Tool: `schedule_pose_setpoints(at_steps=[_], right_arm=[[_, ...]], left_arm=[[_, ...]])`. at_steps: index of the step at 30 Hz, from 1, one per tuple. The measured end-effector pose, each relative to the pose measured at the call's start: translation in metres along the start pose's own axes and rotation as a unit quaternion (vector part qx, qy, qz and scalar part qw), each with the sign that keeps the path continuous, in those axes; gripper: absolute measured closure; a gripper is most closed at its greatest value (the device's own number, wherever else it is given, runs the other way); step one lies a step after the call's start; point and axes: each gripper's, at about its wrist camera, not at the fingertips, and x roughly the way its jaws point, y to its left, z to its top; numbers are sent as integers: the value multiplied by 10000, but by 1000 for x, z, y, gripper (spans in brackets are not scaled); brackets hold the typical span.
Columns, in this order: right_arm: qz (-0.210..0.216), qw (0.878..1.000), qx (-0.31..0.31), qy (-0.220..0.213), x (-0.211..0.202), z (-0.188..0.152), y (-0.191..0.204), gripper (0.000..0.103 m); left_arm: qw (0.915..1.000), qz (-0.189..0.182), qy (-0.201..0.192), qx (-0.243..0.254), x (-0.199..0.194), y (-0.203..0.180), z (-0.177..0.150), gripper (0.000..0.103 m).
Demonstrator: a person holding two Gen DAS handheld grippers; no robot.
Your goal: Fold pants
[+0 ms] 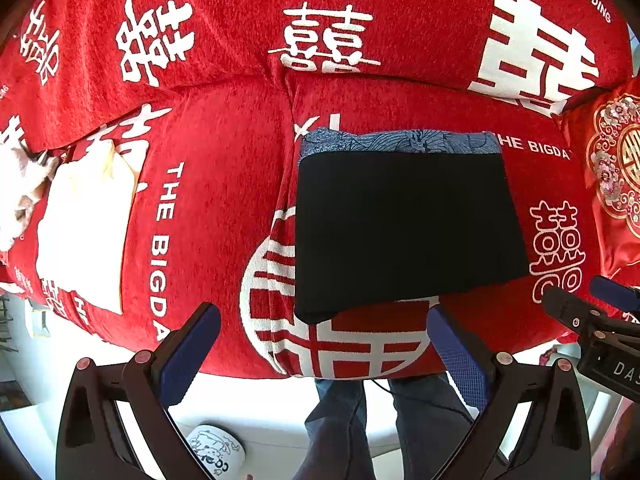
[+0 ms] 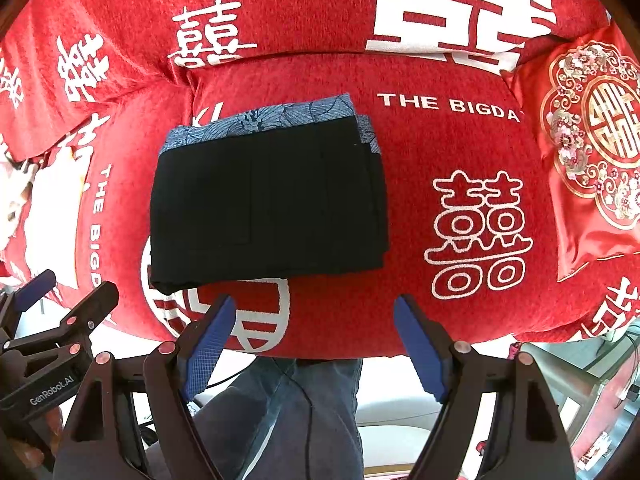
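Left wrist view: a red sofa cover (image 1: 224, 184) printed with white characters spans the seat and back. One folded black pants (image 1: 404, 232) lies on a blue patterned cloth (image 1: 400, 142); one white garment (image 1: 86, 224) sits far left. The left gripper (image 1: 324, 344) gapes wide, empty.

Right wrist view: the same single pants (image 2: 268, 204) on the sofa cover (image 2: 420, 152), one embroidered cushion (image 2: 592, 136) at right. The right gripper (image 2: 314, 340) is spread wide, holding nothing.

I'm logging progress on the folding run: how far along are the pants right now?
Looks done: the black pants lie as a compact folded rectangle on the red sofa, atop a blue patterned garment. In hand: nothing; the left tool and right tool hover open, clear of the cloth. Left: seemingly nothing, maybe minor tidying.
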Motion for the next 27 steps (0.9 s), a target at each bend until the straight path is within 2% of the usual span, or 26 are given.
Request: schedule_pose_setpoints(at_steps=[27], right_arm=[[-8, 10000, 20, -2, 0, 0, -5, 19]], left_arm=[[9999, -12, 20, 122, 1, -5, 0, 0]])
